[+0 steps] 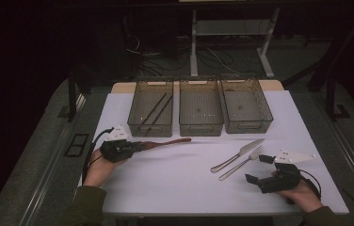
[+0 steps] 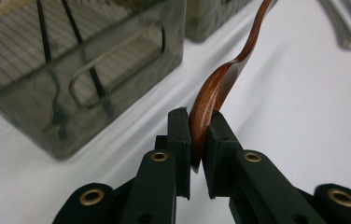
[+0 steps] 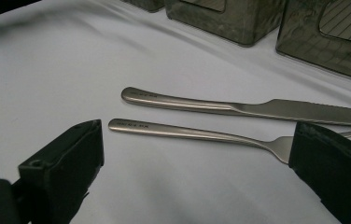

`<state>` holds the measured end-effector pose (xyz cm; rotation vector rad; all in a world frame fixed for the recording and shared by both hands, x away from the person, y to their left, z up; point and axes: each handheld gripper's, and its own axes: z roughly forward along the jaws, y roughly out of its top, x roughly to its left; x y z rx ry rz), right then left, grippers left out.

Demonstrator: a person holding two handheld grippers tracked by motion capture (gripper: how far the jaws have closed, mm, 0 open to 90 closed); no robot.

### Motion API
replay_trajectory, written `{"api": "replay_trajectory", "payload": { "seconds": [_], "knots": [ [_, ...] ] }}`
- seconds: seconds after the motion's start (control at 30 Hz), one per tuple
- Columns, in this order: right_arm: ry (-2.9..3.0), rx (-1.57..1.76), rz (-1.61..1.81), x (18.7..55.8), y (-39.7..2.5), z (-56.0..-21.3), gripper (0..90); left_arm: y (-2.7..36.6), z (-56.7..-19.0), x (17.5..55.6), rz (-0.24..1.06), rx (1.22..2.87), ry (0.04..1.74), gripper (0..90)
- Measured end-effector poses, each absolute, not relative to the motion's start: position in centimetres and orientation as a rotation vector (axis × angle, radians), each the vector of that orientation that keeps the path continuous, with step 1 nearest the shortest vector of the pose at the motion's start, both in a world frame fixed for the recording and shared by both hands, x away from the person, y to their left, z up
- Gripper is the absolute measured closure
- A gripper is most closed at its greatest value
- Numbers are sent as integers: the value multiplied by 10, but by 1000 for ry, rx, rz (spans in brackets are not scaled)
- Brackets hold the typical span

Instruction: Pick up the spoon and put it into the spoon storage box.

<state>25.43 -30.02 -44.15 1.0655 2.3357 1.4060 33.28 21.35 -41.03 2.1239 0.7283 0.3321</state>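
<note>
Wooden spoon (image 2: pixel 220 81), clamped edge-on at its bowl end between the jaws of my left gripper (image 1: pixel 135 146), lies near the tabletop's left edge, its handle running toward the centre just in front of the left bin (image 1: pixel 150 108). My right gripper (image 1: pixel 260 169), jaws spread wide and holding nothing, waits near the front right corner beside the fork (image 3: pixel 197 134) and knife (image 3: pixel 239 107). The grip looks thin and far from the spoon's middle: on lifting, I judge the long handle may droop, twist out, or strike the bin wall.
</note>
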Motion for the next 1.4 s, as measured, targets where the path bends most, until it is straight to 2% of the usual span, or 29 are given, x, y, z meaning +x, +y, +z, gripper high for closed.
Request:
{"api": "replay_trajectory", "payload": {
  "seconds": [0.17,0.7,1.4],
  "knots": [
    [2337,1065,1406,254,-300,-441,27,208,-400,330,330,2061,734,817],
    [2338,1062,1400,255,-300,-442,27,185,-387,329,331,2038,773,818],
    [2337,1065,1398,255,-300,-442,27,150,-367,348,344,2007,803,821]
  ]
}}
